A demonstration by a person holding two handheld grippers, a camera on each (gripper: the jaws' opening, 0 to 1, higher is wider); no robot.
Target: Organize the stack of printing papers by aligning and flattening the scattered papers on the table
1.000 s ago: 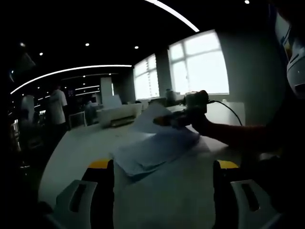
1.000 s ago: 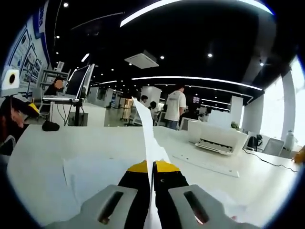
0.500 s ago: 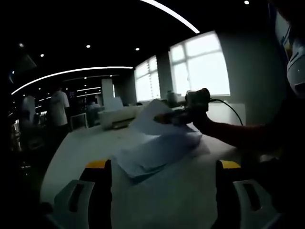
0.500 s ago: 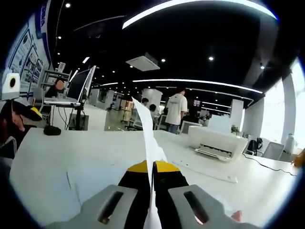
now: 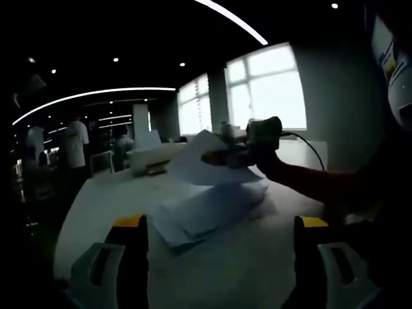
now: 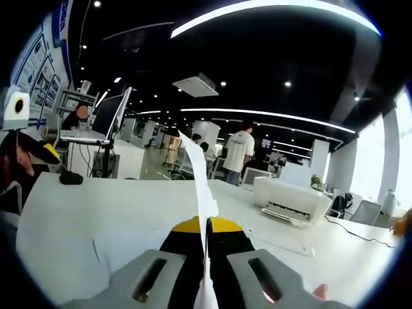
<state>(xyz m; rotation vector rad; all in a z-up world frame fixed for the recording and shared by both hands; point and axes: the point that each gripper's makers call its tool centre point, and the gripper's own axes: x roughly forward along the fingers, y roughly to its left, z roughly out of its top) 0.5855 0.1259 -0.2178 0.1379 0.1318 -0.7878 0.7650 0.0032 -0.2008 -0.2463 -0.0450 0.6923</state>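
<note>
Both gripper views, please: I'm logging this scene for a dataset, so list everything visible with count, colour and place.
Stack of white printing papers: one, white, on the table, ahead of the left gripper.
Single white paper sheet: one, white, lifted above the stack, pinched edge-on.
White office table: one, white, under the papers.
White desktop printer: one, white, far side of the table.
Black mouse: one, black, table's far left.
Standing person in white shirt: one, background.
Left gripper: yellow-tipped fingers, open.
Right gripper: shut on the sheet.
</note>
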